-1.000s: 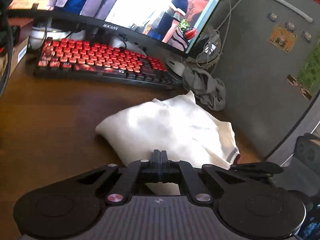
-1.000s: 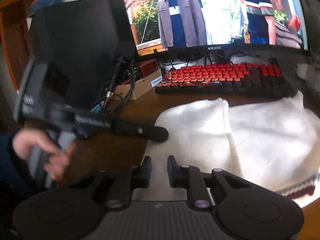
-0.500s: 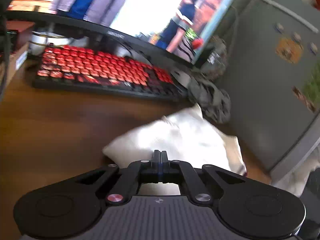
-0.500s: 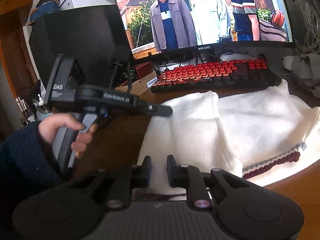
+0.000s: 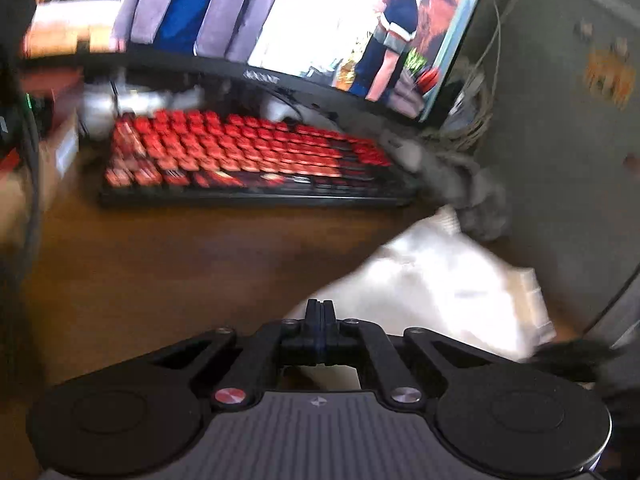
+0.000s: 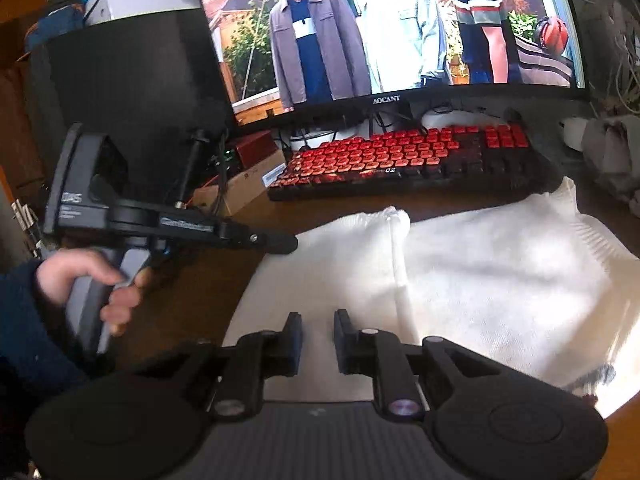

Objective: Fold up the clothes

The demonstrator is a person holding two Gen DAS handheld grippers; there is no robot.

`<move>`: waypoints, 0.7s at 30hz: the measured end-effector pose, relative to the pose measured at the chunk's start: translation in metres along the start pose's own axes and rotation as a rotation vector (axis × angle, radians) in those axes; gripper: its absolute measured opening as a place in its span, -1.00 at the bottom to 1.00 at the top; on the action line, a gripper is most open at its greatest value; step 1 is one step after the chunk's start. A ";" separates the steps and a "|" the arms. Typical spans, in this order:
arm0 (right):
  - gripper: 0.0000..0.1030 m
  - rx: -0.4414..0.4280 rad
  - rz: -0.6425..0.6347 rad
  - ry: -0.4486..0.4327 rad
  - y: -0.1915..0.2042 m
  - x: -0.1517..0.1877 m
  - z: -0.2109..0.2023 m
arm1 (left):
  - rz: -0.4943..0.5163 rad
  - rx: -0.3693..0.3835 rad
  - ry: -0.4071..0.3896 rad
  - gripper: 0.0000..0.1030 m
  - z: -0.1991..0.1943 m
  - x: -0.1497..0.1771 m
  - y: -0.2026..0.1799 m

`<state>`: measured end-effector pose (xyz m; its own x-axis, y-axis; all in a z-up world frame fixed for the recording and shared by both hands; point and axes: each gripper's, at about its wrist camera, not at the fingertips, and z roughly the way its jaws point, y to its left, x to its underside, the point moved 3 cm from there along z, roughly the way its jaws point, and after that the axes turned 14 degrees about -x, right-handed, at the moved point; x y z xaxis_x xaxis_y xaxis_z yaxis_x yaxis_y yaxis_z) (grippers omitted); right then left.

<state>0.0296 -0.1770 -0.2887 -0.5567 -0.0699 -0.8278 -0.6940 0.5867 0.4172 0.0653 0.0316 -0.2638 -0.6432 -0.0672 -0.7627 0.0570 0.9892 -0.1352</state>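
The white knit sweater (image 6: 460, 280) lies on the wooden desk (image 5: 160, 264) straight ahead of the right gripper (image 6: 317, 336), whose fingers stand narrowly apart above the near left panel with nothing between them — the same gap as a second ago. The cloth sits partly folded: one panel (image 6: 332, 264) doubled over along a lengthwise seam, the broader body spreading off to the right, its dark-striped hem now slipped almost out of that view. The left gripper (image 5: 319, 312) has its fingers pressed together and empty, and it has drawn away to the left; in the right wrist view its tip (image 6: 280, 242) hovers just beside the sweater's far left edge, apart from it, held in a hand (image 6: 92, 280). From the left wrist the sweater has slid off to the right and blurred, so this arm reads as swinging clear. That suggests one fold is finished and the next grab is being lined up. Beyond the sweater lie the red keyboard (image 6: 400, 160), the monitor (image 6: 392, 28) and grey crumpled cloth (image 5: 468, 192).
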 end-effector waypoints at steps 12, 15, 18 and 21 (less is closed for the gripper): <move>-0.61 -0.122 -0.043 0.015 0.040 0.009 -0.014 | -0.423 0.189 0.104 -0.04 -0.021 0.006 0.057; -0.60 -0.137 -0.018 0.010 0.040 0.012 -0.013 | -0.534 0.248 0.206 0.02 -0.016 0.017 0.064; -0.60 -0.144 -0.001 0.001 0.039 0.015 -0.014 | -0.600 0.280 0.297 0.03 -0.006 0.021 0.064; -0.60 -0.151 0.018 -0.004 0.036 0.018 -0.015 | -0.638 0.319 0.347 0.03 0.006 0.017 0.059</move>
<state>-0.0124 -0.1693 -0.2830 -0.5681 -0.0569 -0.8210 -0.7448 0.4599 0.4835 0.0622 0.0883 -0.2885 -0.8238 -0.5123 -0.2429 -0.2208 0.6845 -0.6947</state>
